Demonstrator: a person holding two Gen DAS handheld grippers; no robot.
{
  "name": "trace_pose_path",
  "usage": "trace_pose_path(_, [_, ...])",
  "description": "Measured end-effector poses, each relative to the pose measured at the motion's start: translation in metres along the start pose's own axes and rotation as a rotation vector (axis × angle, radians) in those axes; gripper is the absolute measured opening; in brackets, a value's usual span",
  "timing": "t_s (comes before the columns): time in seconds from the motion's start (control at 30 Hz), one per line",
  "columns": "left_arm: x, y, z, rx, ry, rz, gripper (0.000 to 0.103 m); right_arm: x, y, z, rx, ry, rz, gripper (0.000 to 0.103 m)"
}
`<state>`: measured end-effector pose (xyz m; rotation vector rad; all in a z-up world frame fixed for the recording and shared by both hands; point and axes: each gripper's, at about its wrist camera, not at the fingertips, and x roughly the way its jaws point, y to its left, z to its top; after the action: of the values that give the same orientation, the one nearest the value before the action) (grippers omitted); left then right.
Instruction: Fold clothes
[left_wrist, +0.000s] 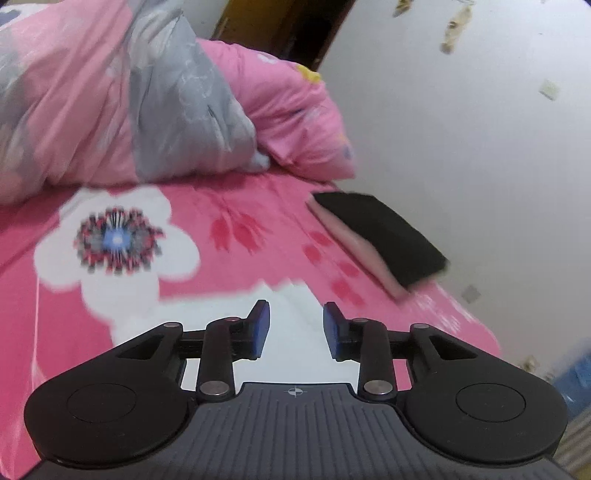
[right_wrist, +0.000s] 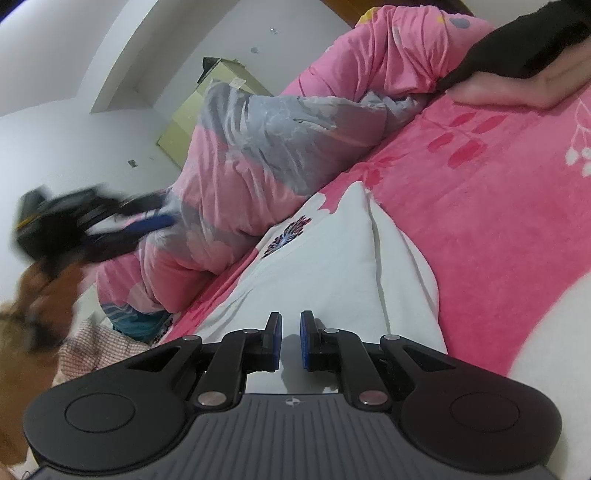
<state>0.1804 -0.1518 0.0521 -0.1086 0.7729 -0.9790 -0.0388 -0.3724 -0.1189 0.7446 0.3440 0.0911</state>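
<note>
My left gripper (left_wrist: 295, 306) hangs open over a white cloth (left_wrist: 288, 354) on the pink flowered bed sheet (left_wrist: 229, 206), with nothing between its blue pads. In the right wrist view the same gripper (right_wrist: 74, 221) is a dark blur at the far left. My right gripper (right_wrist: 290, 317) is low over the white cloth (right_wrist: 332, 266), its pads almost together on a pinch of that fabric, and a crease runs away from it. A flat pile of folded clothes (left_wrist: 384, 232), black over pale pink, lies at the bed's right edge by the wall; the right wrist view shows this pile (right_wrist: 517, 88) at the top right.
A bunched pink and grey quilt (left_wrist: 110, 92) fills the back of the bed, and the right wrist view has the quilt (right_wrist: 258, 147) along the left. A white wall (left_wrist: 461, 129) borders the bed. A person's hand (right_wrist: 33, 295) and a checked cloth (right_wrist: 99, 343) show at the lower left.
</note>
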Motion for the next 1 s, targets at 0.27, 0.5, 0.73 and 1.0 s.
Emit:
trace_pose_path(0.27, [-0.030,0.007,-0.102,-0.050,-0.002,0.018,0.031,-0.077,-0.039,0.019,0.273,-0.143,-0.250,0.021])
trace_pose_path(0.5, [-0.026,-0.006,-0.130,-0.028,0.000,0.115,0.031,-0.082,0.022,0.010,0.158,-0.092,-0.126,0.031])
trace_pose_path(0.73, [-0.020,-0.016,-0.151,0.036,0.006,0.183,0.031,-0.096,0.005,-0.017,0.233,-0.035,-0.291,0.029])
trace_pose_path(1.0, [-0.024,-0.016,-0.157,0.014,0.002,0.182,0.031,-0.110,0.035,-0.012,0.184,-0.084,-0.249,0.030])
